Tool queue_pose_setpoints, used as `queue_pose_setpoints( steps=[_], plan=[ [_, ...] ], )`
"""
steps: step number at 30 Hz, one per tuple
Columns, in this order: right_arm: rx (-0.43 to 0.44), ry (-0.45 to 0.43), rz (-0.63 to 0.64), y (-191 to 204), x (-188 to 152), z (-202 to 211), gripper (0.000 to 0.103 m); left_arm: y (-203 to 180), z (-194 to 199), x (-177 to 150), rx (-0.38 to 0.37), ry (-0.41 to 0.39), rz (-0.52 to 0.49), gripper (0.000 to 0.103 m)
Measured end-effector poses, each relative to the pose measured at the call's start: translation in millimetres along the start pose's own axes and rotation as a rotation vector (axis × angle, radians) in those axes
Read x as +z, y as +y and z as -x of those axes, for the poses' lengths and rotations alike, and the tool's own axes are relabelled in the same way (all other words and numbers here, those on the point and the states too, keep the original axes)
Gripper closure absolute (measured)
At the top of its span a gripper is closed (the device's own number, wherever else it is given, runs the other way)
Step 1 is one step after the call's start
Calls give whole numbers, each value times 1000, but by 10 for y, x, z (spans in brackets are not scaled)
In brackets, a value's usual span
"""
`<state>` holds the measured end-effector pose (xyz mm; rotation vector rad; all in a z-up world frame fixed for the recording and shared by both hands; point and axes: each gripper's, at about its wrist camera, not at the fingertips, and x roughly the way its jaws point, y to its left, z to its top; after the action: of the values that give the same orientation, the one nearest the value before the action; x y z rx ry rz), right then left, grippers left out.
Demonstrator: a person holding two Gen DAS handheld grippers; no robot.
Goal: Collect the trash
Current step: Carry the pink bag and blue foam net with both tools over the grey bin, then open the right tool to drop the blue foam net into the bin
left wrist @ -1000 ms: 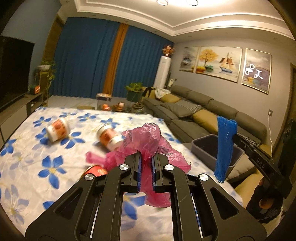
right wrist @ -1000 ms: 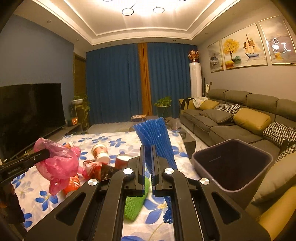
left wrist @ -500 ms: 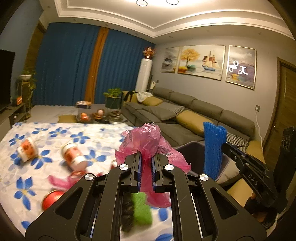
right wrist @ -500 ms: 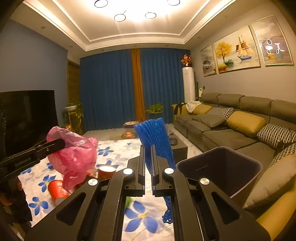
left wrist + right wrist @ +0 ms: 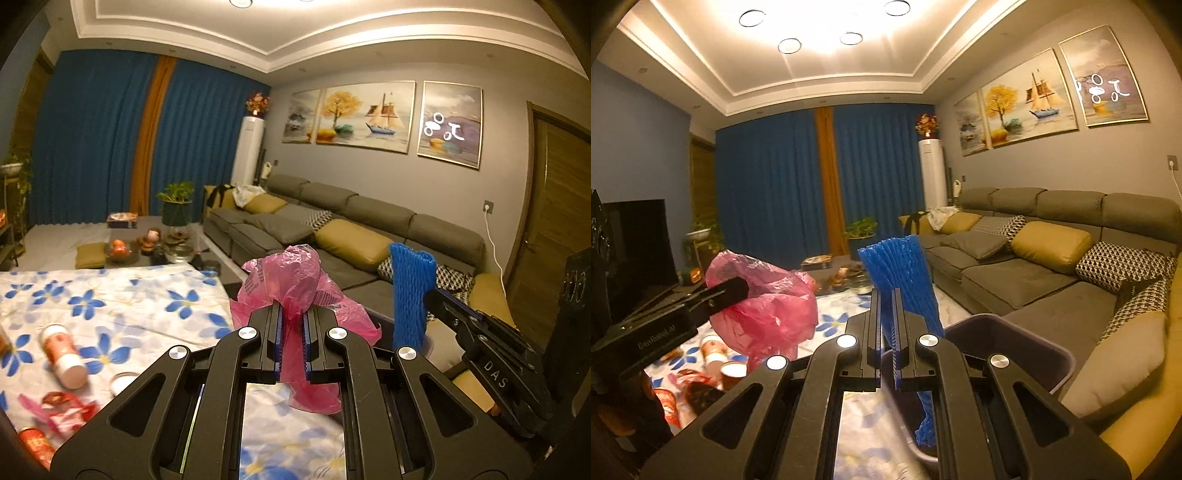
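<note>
In the left wrist view:
left gripper: clamped tight on the pink plastic bag, blue pads pinching the middle of it.
pink bag look: thin, crinkly, see-through film bunched into a wad above the jaws with a flap hanging below; grey print on one side.
right gripper: comes in from the right edge, black with "DAS" lettering, holding the blue foam net upright.
foam net look: bright blue, ribbed mesh sleeve, squarish top.
table: floral cloth, white with blue flowers, with a paper cup on its side and red wrappers lower left, pretty blurry.
only here: the wooden door and wall socket at right.

In the right wrist view:
right gripper: squeezed shut on the blue foam net, which fans out above the jaws and dangles down into the bin below.
bin: dark grey plastic, rounded-square rim, smooth walls, sitting just beside the grey sofa.
left gripper: off to the left, pink plastic bag puffed out around its tip, held up above the table clutter.
only here: the bin's open inside, the dark TV at left, the ceiling spotlights.
</note>
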<state>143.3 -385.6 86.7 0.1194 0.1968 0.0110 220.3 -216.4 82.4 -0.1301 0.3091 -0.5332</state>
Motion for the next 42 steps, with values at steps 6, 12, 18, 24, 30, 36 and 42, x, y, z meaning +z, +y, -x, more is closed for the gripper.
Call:
queue_pose_setpoints(
  steps=[6, 12, 18, 24, 30, 36, 42],
  plan=[
    [-24, 20, -14, -109, -65, -170, 97, -130, -317, -17, -29, 28, -13, 96],
    [-39, 32, -24, -160, -158, -238, 97, -205, -616, -30, -50, 56, -19, 96],
    [-48, 42, -45, -251, -161, -310, 97, -222, -867, -73, -63, 88, -19, 96],
    [-51, 55, -59, -330, -189, -367, 97, -279, -1064, -112, -85, 116, -24, 95],
    [-64, 65, -72, -406, -178, -425, 97, -328, -1219, -183, -96, 146, -29, 95],
    [-70, 78, -83, -437, -201, -462, 97, -353, -1289, -230, -109, 156, -27, 95],
    [-78, 87, -92, -474, -186, -527, 97, -349, -1349, -250, -111, 161, -32, 95]
  ],
)
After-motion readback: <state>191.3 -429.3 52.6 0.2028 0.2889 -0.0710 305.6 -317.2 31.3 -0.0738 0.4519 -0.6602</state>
